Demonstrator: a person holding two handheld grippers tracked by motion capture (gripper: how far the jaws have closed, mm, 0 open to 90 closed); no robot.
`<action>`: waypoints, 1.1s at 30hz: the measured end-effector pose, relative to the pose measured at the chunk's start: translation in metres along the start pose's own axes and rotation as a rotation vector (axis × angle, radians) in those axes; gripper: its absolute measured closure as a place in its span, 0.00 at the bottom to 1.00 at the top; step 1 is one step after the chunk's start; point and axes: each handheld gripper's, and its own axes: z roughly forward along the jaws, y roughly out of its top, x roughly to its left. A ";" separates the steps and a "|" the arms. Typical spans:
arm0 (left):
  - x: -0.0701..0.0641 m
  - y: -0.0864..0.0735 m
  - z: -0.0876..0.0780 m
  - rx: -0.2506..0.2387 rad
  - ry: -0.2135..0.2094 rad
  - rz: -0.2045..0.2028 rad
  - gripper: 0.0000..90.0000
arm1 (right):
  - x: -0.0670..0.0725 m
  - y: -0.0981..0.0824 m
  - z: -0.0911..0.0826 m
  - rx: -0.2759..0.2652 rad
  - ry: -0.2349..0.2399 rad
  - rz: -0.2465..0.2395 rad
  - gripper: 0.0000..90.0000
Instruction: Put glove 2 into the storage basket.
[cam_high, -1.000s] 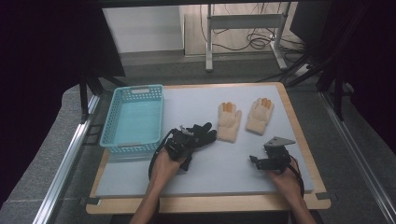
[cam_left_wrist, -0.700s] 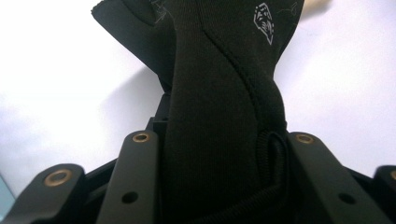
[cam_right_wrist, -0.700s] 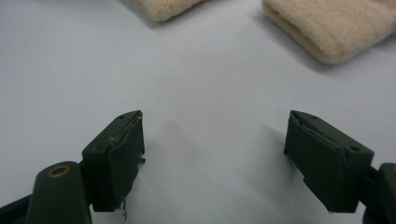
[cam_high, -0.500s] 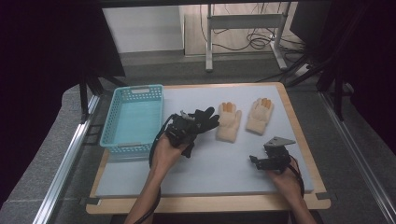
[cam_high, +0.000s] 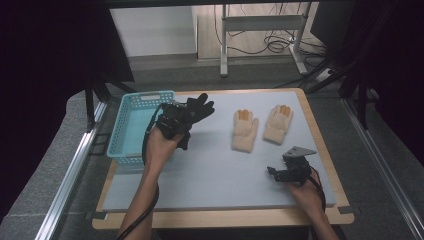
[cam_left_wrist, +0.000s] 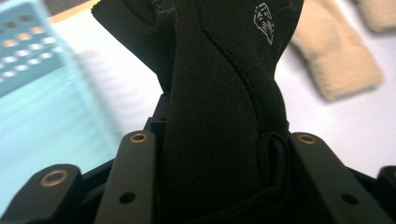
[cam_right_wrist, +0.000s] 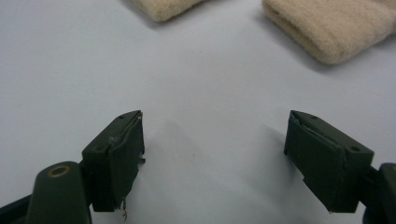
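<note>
A black glove (cam_high: 196, 111) is gripped in the left tongs (cam_high: 176, 120) beside the empty basket (cam_high: 131, 126). Two beige gloves (cam_high: 245, 130) are left lying on the table (cam_high: 215, 170), apparently awaiting collection, while the right tongs (cam_high: 275, 172) are held open.

On the table (cam_high: 210, 170) the basket (cam_high: 131, 131) stands at the left, two gloves (cam_high: 245, 131) lie side by side at the right, and the black glove (cam_high: 197, 107) hangs between them.

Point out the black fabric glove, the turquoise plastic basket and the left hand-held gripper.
Black fabric glove (cam_left_wrist: 215, 116): left gripper view, on its palm.
Turquoise plastic basket (cam_high: 131, 120): high view, on its bare floor.
Left hand-held gripper (cam_high: 181, 119): high view, at the jaws clamping the glove.
</note>
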 end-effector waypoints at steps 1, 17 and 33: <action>0.006 0.000 -0.001 0.002 0.012 -0.009 0.67 | 0.000 0.000 0.000 0.000 0.000 0.000 0.22; 0.084 -0.026 -0.009 0.028 0.140 -0.176 0.67 | 0.000 0.000 0.000 0.000 0.000 0.000 0.22; 0.138 -0.042 0.022 0.157 0.244 -0.308 0.66 | 0.000 0.000 0.000 -0.001 0.000 0.001 0.22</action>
